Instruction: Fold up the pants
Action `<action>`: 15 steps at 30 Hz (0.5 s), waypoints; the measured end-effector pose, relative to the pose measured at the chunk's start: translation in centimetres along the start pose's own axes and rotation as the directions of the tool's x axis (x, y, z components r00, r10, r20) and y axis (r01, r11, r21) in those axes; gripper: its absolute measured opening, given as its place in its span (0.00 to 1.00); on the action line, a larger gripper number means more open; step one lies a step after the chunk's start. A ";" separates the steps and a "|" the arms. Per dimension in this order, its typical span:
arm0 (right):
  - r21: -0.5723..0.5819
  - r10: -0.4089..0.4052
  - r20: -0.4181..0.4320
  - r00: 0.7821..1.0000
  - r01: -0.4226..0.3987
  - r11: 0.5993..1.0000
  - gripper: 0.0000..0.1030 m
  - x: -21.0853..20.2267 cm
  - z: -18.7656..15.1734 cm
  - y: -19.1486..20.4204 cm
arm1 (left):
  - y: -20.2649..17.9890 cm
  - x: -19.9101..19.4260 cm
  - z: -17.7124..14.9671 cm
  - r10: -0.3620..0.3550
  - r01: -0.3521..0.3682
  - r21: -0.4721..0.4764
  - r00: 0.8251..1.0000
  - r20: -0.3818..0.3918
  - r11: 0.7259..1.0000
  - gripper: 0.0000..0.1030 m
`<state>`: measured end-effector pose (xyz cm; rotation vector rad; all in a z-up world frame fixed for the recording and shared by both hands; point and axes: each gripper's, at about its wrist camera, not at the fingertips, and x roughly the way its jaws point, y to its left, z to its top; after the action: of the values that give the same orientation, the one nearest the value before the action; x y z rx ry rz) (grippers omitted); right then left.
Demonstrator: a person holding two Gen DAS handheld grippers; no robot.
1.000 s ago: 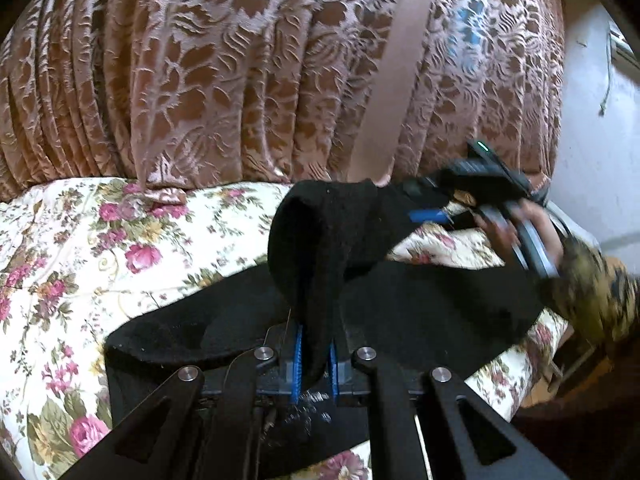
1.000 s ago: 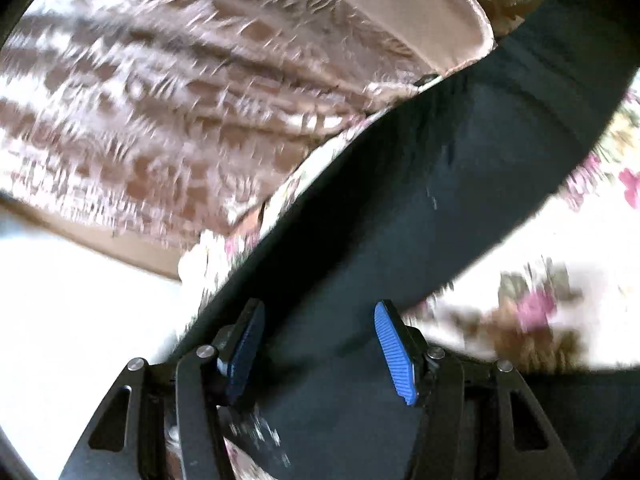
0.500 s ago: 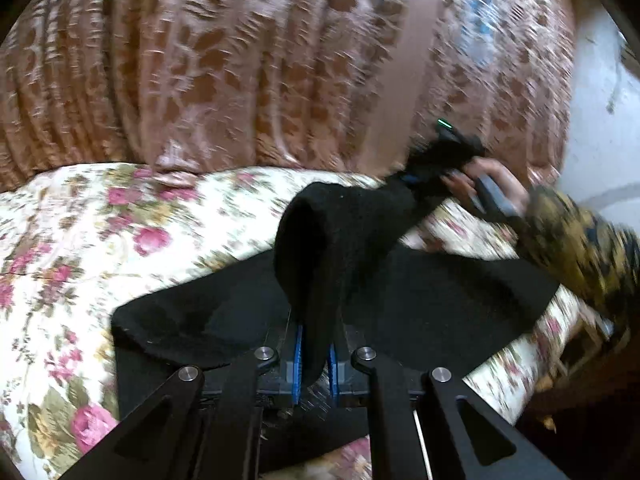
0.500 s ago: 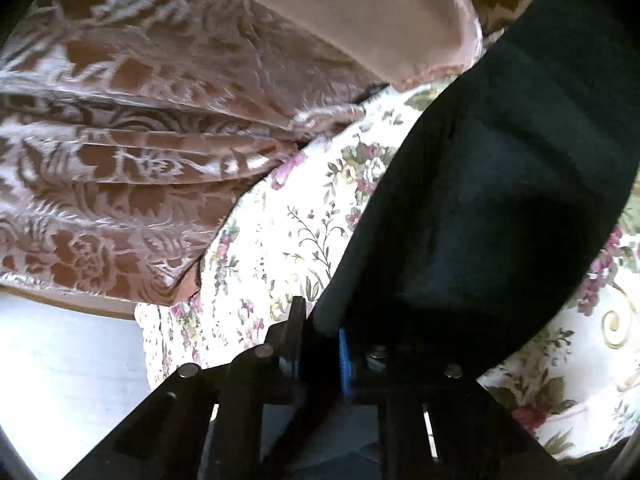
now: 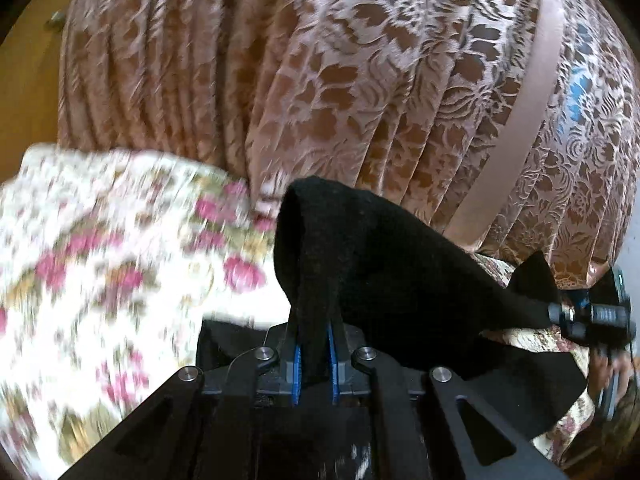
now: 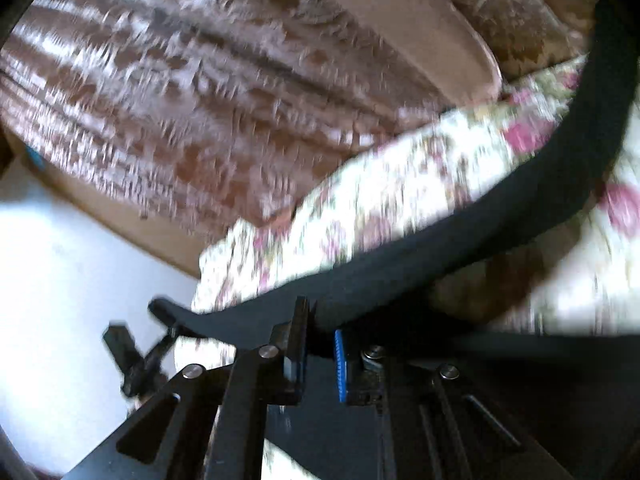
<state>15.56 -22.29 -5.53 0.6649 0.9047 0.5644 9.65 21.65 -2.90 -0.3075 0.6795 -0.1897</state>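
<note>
Over floral bedspread (image 5: 100, 260) | both grippers (image 5: 314, 360) (image 6: 320, 354) clamp black pants (image 5: 380, 260) | brown curtain (image 5: 320, 80) behind

A home bedroom: a floral bedspread (image 5: 100, 264) with pink roses fills the lower left, a pleated brown damask curtain (image 5: 340, 80) hangs across the top, beside a white wall (image 6: 60, 280).
</note>
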 end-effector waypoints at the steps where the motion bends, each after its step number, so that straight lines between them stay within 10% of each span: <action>1: -0.008 -0.008 -0.022 1.000 0.008 1.000 0.11 -0.2 -1.8 -0.1 | 0.4 -0.1 -1.1 -0.001 0.000 -0.025 1.000 -0.014 1.000 0.10; 9: 0.035 -0.069 -0.141 0.988 0.075 0.997 0.09 1.5 -10.4 -2.6 | 5.5 -2.1 -8.9 0.002 -0.050 -0.335 0.990 -0.142 0.941 0.20; 15: 0.027 -0.118 -0.165 0.979 0.124 0.992 0.09 2.9 -11.6 -3.4 | 8.8 -5.4 -12.2 -0.167 0.108 -0.593 0.985 -0.045 0.798 0.25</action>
<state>7.76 -19.28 -14.72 0.5986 1.1038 0.4994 -1.66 28.74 -11.67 -0.9593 0.8026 -0.1271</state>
